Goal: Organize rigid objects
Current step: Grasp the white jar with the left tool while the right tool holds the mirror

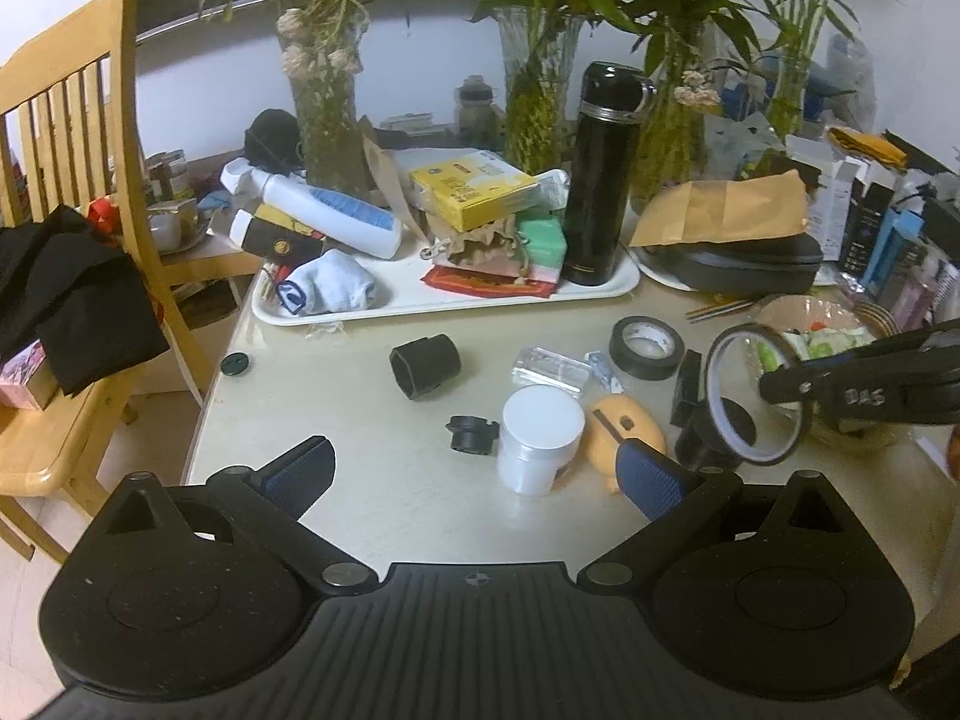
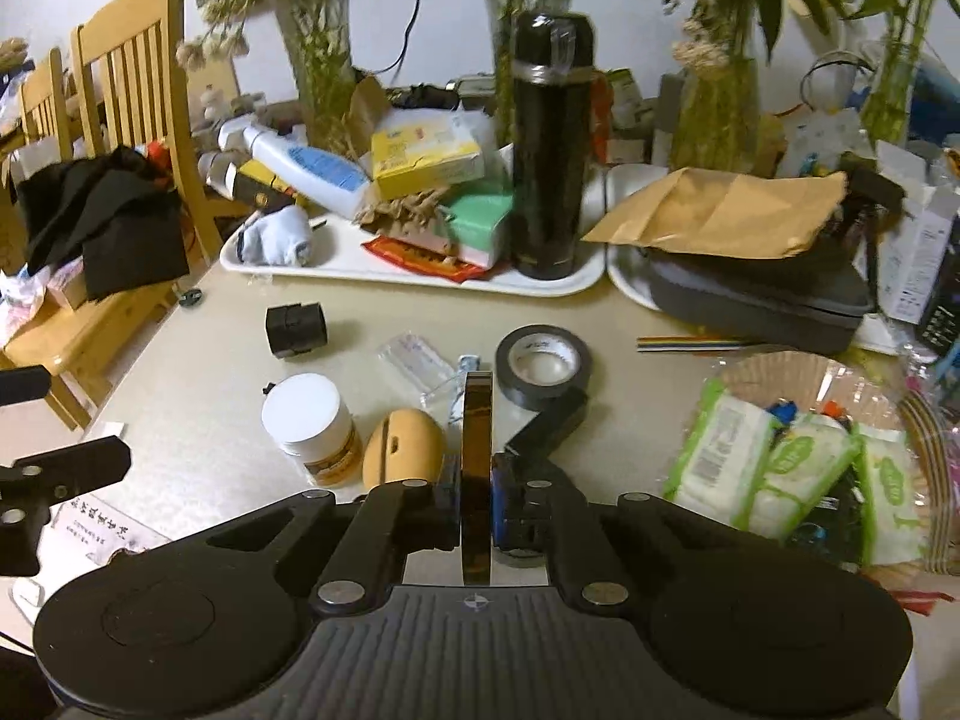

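The tape ring [image 2: 477, 468] stands on edge, pinched across its width by the right tongs [image 2: 477, 489], so its flat faces look left and right and its hole runs crosswise to the fingers. In the left wrist view the same ring [image 1: 757, 393] shows as a thin amber-rimmed hoop held up off the tabletop [image 1: 360, 450], with the right tongs [image 1: 780, 387] reaching in from the right edge. The ring sits to the right of the left tongs [image 1: 474, 471] and a little ahead of them, so the right hand has it and the left is free.

The left tongs stand wide, with nothing between the blue pads [image 1: 300, 468]. Just ahead of them lie a white jar [image 1: 540, 444], a small black fitting [image 1: 471, 435] at its left and an orange egg-shaped piece [image 1: 624, 429] touching its right. Farther on are a black cap [image 1: 425, 365], a clear plastic block [image 1: 552, 367] and a black tape roll [image 1: 647, 347], all lying loose and near one another.

Where the ring should go is a judgement: the white tray [image 1: 456, 300] behind, with the black flask [image 1: 600, 174] upright at its right end, is crowded, though some bare rim shows in front. The basket [image 2: 780, 372] of wipes packs sits close at the right of the right tongs. Whether the ring touches the dark block below it cannot be told from these views.

The tabletop is pale and smooth, its left edge beside a wooden chair [image 1: 66, 120] draped with black cloth. Vases of greenery stand along the back wall.
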